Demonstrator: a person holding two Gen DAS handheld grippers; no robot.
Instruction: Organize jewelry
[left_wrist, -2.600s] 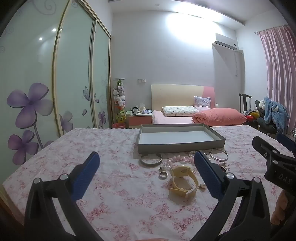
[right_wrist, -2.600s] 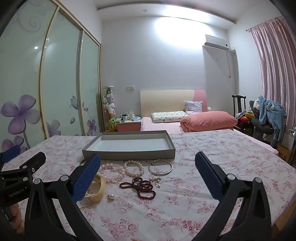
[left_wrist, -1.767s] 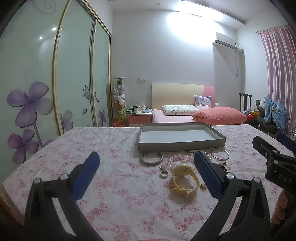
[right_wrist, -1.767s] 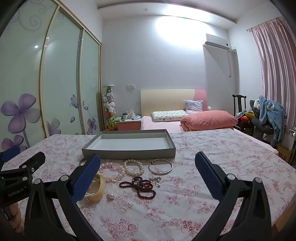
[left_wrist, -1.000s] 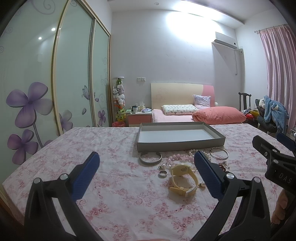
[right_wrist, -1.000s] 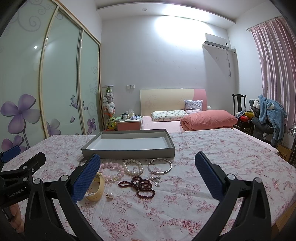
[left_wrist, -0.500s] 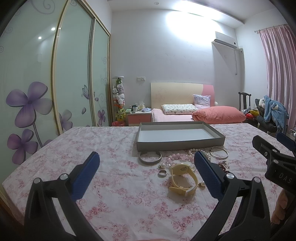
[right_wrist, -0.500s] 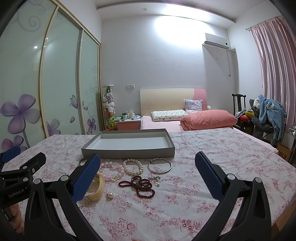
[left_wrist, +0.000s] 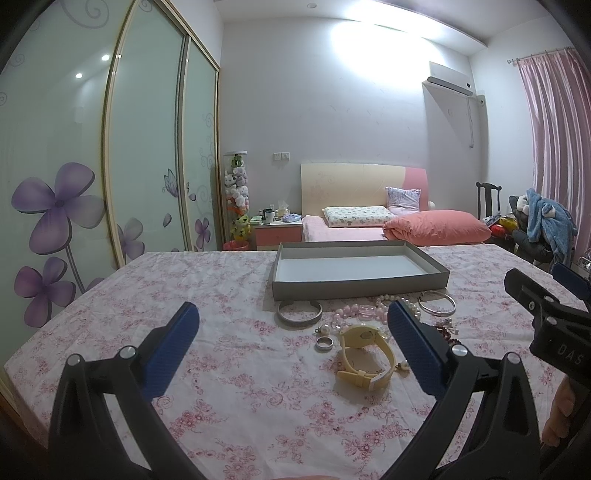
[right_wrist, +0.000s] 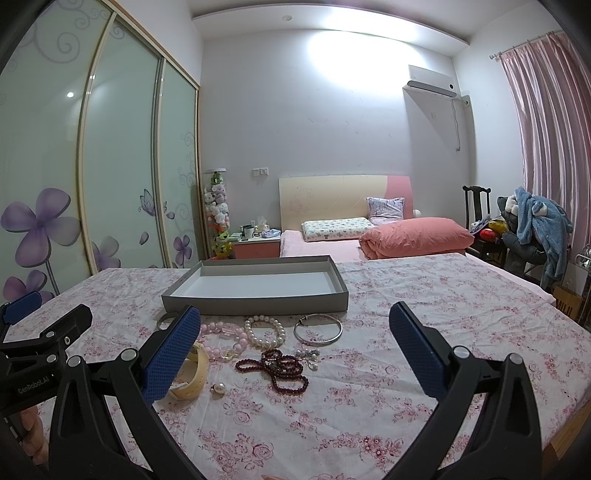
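Jewelry sits in a loose scatter on the counter, spread over a pink floral cloth, and it's all bunched just in front of the grey tray. That tray runs its long side across the view, shallow walls, pale floor.

Largest piece first: the yellow watch, lying on its side with the strap curled into a loop and the round face turned up toward the tray. In the left wrist view it sits between the fingertips, closer to the right-hand blue pad.

Next, the wide silver cuff, its opening facing the tray wall, nearly touching it. Over on the other side, the thin silver bangle lies flat.

Between them, the pearl bracelet and the pink bead bracelet lie side by side, touching or nearly so.

Nearer the camera, the dark red bead strand sprawls in a tangle, stretched left to right. A small silver ring rests just left of the watch, and a single pearl lies beside the strap.

Left gripper: fingers spread wide, holding nothing. Right gripper: same story, spread wide above the cloth, the bead strand lying between its pads.
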